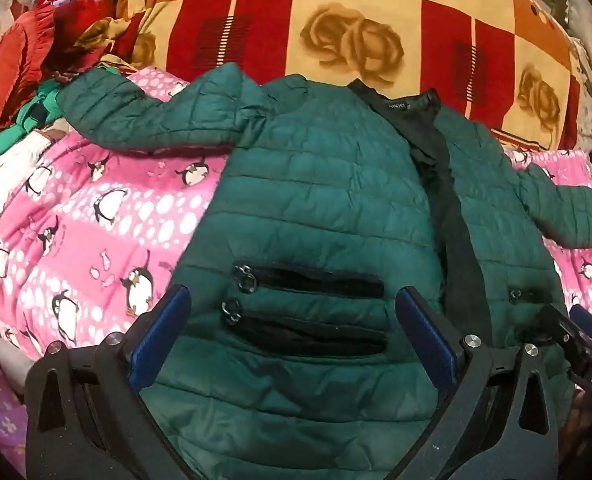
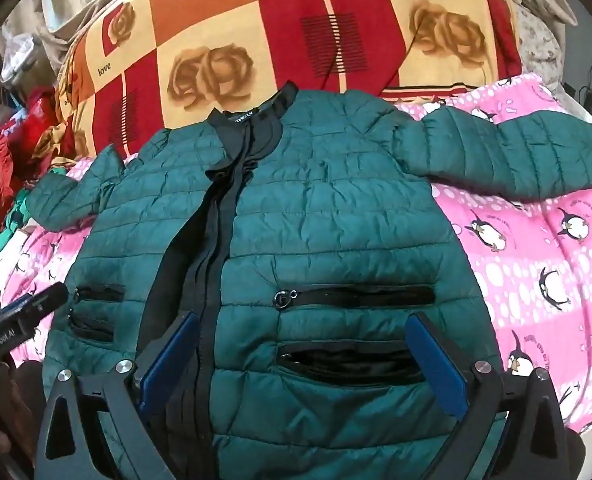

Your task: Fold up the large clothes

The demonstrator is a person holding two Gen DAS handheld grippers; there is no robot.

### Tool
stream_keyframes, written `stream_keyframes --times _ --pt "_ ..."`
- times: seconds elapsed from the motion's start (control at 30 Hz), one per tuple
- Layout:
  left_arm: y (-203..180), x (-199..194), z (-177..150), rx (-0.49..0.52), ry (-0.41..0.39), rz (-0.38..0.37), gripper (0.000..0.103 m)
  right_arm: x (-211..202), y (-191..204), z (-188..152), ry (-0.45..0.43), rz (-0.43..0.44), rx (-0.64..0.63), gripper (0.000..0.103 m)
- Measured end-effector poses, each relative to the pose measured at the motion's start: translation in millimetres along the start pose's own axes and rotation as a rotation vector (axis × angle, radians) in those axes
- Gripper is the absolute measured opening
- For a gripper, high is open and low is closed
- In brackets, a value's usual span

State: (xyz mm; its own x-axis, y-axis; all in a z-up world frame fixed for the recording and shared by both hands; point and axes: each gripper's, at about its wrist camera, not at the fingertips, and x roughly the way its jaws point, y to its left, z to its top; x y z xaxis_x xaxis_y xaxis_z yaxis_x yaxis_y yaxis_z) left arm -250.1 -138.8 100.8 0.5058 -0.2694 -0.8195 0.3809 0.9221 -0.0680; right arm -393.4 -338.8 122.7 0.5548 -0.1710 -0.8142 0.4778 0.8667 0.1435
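Note:
A dark green quilted jacket (image 1: pixel 328 184) lies face up and spread flat on a pink penguin blanket (image 1: pixel 96 232), sleeves out to both sides, black zip down the middle. It fills the right wrist view (image 2: pixel 336 208) too. My left gripper (image 1: pixel 294 300) is open and empty, hovering over the hem by the left pocket zips (image 1: pixel 308 284). My right gripper (image 2: pixel 306 326) is open and empty over the hem by the right pocket zips (image 2: pixel 356 296). The right gripper also shows at the left wrist view's right edge (image 1: pixel 580 336), the left gripper at the right wrist view's left edge (image 2: pixel 20 316).
A red, orange and cream rose-patterned blanket (image 1: pixel 336 28) lies behind the collar. A heap of red and green clothes (image 1: pixel 36 60) sits at the far left. The pink blanket (image 2: pixel 544 264) extends to the right of the jacket.

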Motion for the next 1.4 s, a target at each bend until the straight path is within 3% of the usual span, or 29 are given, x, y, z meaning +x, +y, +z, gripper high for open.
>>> stream_keyframes --times 0.43,1.4 --pt "-23.5 12.0 -11.5 0.035 0.023 0.011 0.102 4.7 2.1 -6.3 -0.003 -0.029 -0.038 0.102" --pt "-21.5 24.9 -11.9 0.028 0.034 0.024 0.102 24.3 7.4 -10.6 0.031 -0.035 -0.013 0.102"
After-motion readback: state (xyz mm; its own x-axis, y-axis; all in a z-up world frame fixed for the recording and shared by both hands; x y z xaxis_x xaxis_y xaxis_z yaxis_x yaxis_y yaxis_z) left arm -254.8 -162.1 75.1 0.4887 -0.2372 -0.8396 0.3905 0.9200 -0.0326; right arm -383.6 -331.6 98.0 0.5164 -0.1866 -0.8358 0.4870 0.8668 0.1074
